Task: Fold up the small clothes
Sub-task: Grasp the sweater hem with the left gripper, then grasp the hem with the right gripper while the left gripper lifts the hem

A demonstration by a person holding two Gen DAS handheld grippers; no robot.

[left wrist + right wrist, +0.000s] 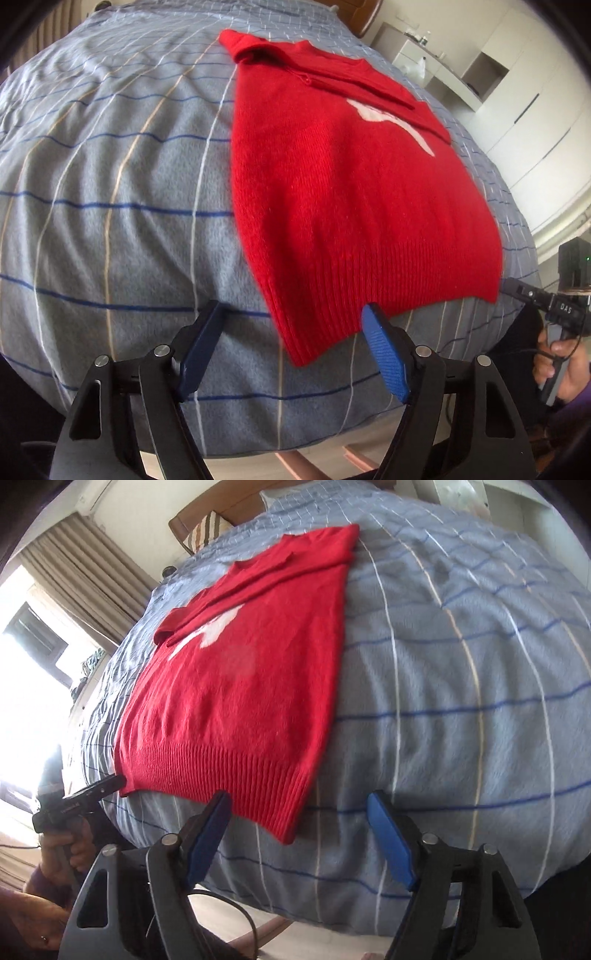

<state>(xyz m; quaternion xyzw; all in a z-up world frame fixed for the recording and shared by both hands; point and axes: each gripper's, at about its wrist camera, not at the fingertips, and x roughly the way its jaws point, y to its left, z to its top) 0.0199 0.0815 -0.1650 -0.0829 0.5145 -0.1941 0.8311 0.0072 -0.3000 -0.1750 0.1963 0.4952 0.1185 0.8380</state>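
The left gripper (295,314) stood wide open with nothing between its blue-padded fingers (384,354), held low over the near edge of the bed. Its right finger tip sat just at the ribbed hem of the red sweater (343,184), near that hem's left corner, though the left wrist view could not show whether pad and knit touched. The right gripper (299,801) was equally wide open and held nothing; its left finger (207,834) lay just before the hem near the sweater's right corner, and its right finger was over bare bedding.

The red sweater lay flat on the grey-blue striped blanket (110,206), hem toward the grippers and collar at the far end. Both sleeves were folded across the chest, partly covering a white motif (391,122). The body was otherwise spread full length.

At the left wrist view's right edge, the other gripper body and the hand holding it (565,365) showed beside the hem's right corner. White cabinets (517,85) stood beyond the bed on that side; in the right wrist view, curtains (81,579) and a bright window bordered the opposite side.
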